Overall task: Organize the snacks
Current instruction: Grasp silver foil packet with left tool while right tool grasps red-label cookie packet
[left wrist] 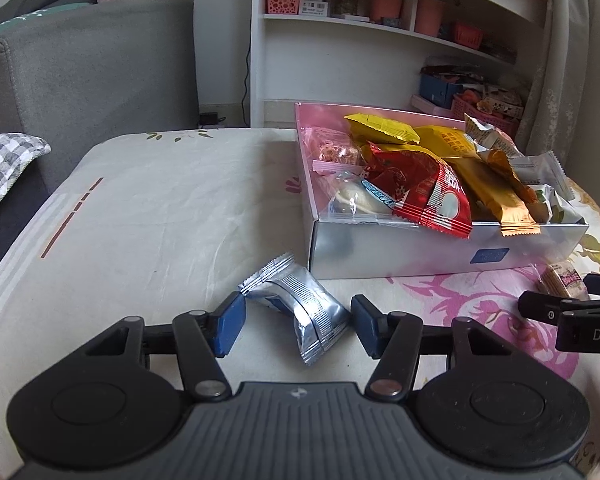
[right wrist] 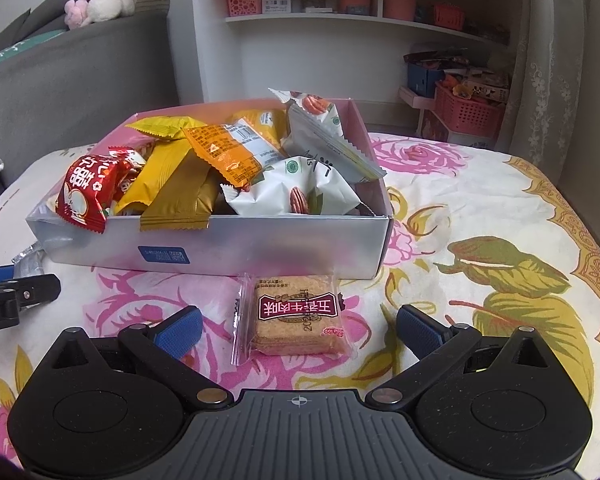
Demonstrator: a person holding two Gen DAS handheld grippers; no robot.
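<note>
A silver box [left wrist: 420, 250] with a pink inside stands on the cloth and holds several snack packets; it also shows in the right wrist view [right wrist: 260, 242]. A crumpled silver packet [left wrist: 300, 306] lies on the cloth between the blue pads of my open left gripper [left wrist: 298, 324]; neither pad touches it. A clear-wrapped brown cracker packet [right wrist: 298, 314] lies in front of the box between the pads of my open right gripper [right wrist: 300, 326], apart from both. The cracker packet [left wrist: 562, 282] and the right gripper's finger [left wrist: 540, 308] show at the right edge of the left wrist view.
The flowered cloth [right wrist: 480, 208] covers a low table. A grey sofa [left wrist: 80, 64] stands at the left, with a checked cushion [left wrist: 4, 160]. A white shelf unit [left wrist: 380, 40] and pink baskets [right wrist: 468, 114] stand behind the table.
</note>
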